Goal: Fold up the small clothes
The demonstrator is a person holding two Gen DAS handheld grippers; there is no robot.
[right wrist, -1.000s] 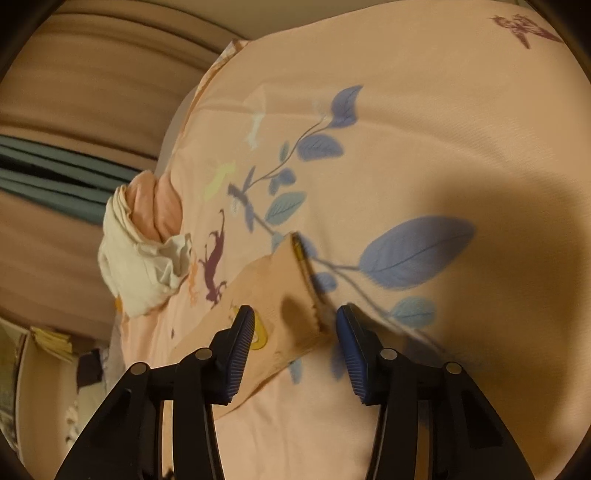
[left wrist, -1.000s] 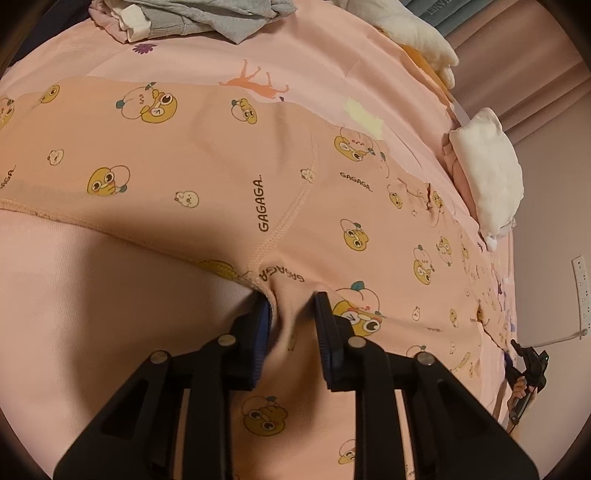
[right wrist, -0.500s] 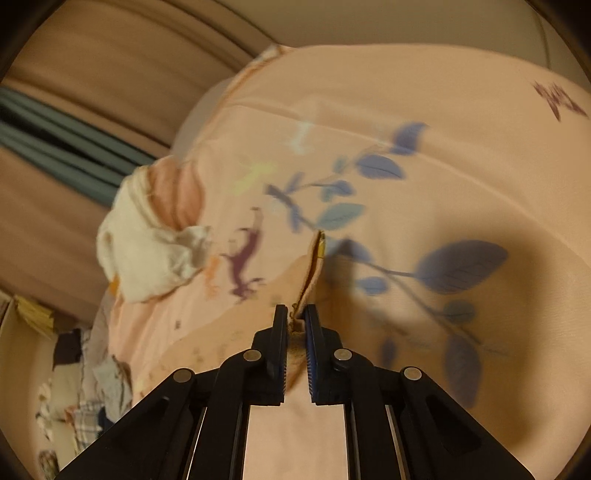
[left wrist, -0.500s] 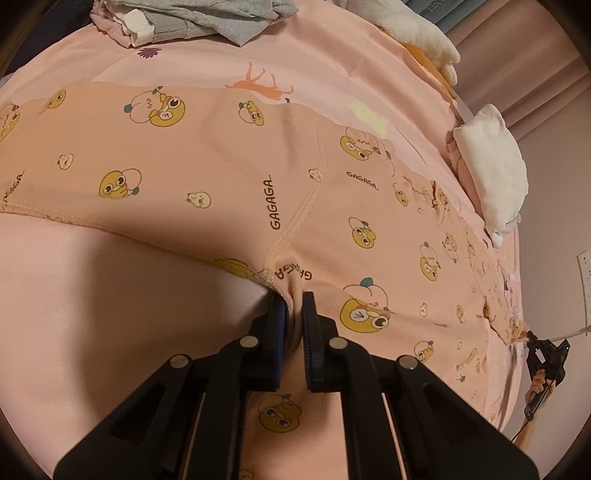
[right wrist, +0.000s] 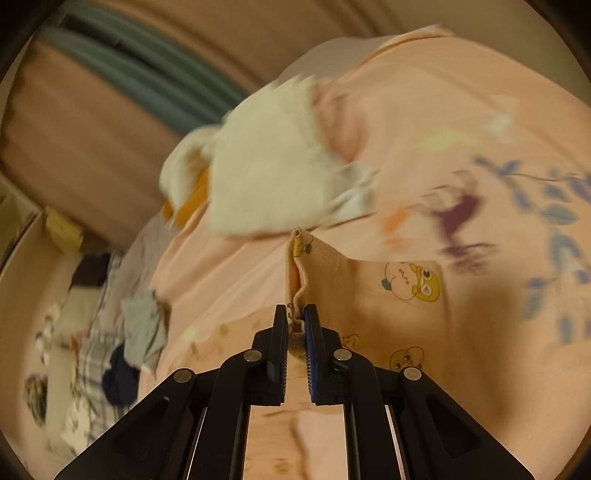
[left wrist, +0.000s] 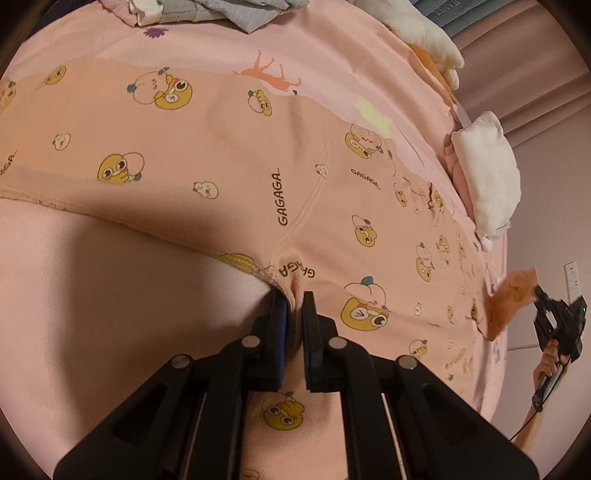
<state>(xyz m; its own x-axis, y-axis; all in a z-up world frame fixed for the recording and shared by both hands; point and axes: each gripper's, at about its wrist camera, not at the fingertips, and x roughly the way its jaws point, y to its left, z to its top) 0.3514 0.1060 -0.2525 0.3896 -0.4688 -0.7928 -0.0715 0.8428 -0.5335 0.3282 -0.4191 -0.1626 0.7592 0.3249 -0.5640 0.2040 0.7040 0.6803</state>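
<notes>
Both grips look good. Left gripper (left wrist: 294, 308) has its jaws clamped on the crotch seam of the peach trousers (left wrist: 229, 158), which lie spread on the bed (left wrist: 92, 295) ahead of it. Right gripper (right wrist: 295, 321) is pinched on a leg hem, lifted clear. Fabric is light, limp, stretchy: hold seams and hems, keep tension.

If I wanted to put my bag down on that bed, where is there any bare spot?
Bare sheet lies below the hem of the pink pyjama bottoms, left of the left hand-held gripper. It is crowded along the far edge: grey clothes and a white folded bundle.
</notes>
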